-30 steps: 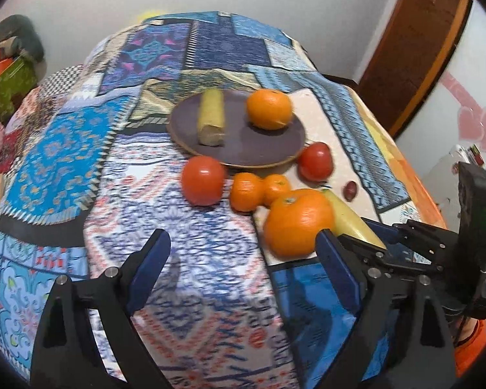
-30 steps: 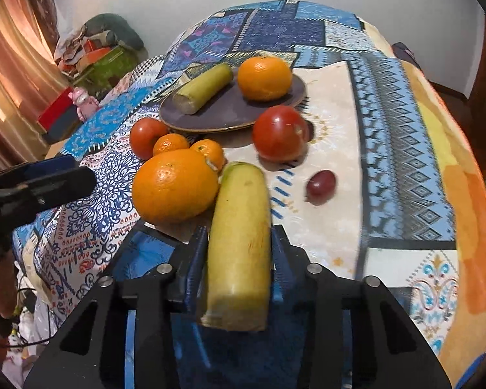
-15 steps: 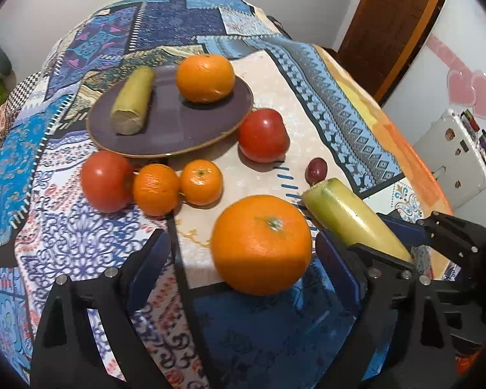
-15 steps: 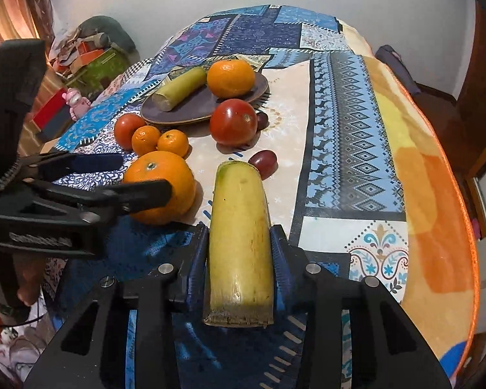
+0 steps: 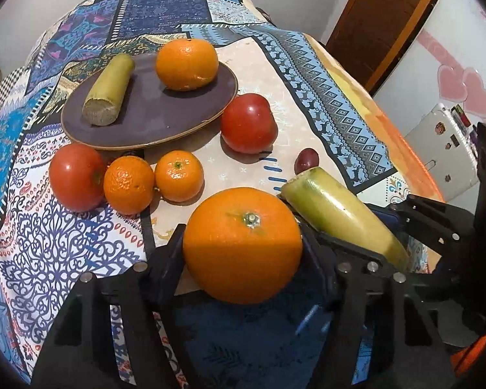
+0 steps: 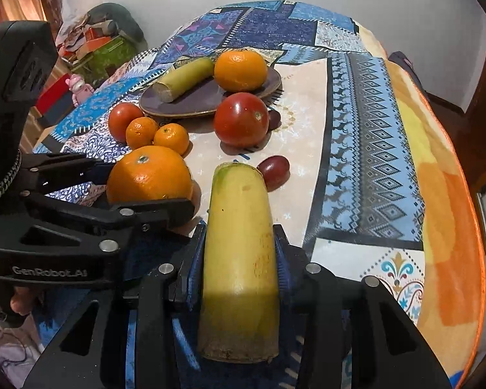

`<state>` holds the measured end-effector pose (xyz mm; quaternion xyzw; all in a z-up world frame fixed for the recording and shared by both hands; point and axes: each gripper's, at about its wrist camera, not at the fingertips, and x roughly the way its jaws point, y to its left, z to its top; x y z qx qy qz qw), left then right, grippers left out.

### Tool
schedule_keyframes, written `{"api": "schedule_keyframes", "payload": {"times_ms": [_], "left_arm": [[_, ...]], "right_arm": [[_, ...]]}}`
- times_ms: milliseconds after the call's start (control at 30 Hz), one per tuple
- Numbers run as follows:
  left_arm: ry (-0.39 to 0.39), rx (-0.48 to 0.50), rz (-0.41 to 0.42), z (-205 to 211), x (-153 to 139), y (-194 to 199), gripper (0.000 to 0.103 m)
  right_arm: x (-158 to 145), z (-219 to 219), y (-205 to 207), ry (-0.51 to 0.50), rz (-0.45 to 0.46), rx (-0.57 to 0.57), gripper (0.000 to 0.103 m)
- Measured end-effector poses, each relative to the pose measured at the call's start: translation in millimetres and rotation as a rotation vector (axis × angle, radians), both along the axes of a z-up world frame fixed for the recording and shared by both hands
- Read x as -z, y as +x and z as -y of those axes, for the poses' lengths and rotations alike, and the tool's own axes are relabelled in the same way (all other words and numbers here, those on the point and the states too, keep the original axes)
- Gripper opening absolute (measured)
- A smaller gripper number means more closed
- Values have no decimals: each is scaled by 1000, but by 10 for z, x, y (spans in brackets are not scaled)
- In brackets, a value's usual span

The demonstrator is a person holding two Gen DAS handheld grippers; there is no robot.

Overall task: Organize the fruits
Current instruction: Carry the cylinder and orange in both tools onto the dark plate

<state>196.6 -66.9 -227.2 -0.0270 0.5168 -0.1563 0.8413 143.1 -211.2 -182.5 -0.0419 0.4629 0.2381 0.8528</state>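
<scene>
My left gripper (image 5: 243, 246) is shut on a big orange (image 5: 242, 244), which also shows in the right wrist view (image 6: 149, 175). My right gripper (image 6: 239, 246) is shut on a yellow-green cane piece (image 6: 239, 253), also seen in the left wrist view (image 5: 340, 214). A dark plate (image 5: 165, 113) farther back holds another cane piece (image 5: 108, 89) and an orange (image 5: 186, 64). Two tomatoes (image 5: 248, 123) (image 5: 76, 176), two small mandarins (image 5: 178, 175) (image 5: 128, 184) and a dark grape (image 5: 306, 160) lie on the cloth between plate and grippers.
The table wears a patchwork cloth (image 6: 372, 113) with an orange edge on the right. A brown door (image 5: 388, 16) and a white appliance (image 5: 444, 149) stand to the right. Clutter and a pink toy (image 6: 79, 87) sit beyond the table's left side.
My left gripper moved right and forward around the big orange and closed on it. My right gripper kept hold of the cane piece and pulled back slightly from the plate.
</scene>
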Motion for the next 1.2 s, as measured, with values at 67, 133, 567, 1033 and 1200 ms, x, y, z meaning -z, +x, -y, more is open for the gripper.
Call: {"api": "schedule_keyframes", "payload": {"times_ms": [67, 133, 567, 1033, 1200], "left_arm": [[0, -8, 5, -36, -27, -25, 65], [-6, -17, 13, -86, -67, -61, 65], [-26, -121, 130, -587, -569, -135, 65], [28, -235, 202, -1101, -822, 337, 65], [42, -250, 189, -1222, -738, 582, 65]], "right_arm": [[-23, 6, -12, 7, 8, 0, 36], [-50, 19, -24, 32, 7, -3, 36], [-432, -179, 108, 73, 102, -17, 36], [-683, -596, 682, 112, 160, -27, 36], [-618, -744, 891, 106, 142, -30, 36]]}}
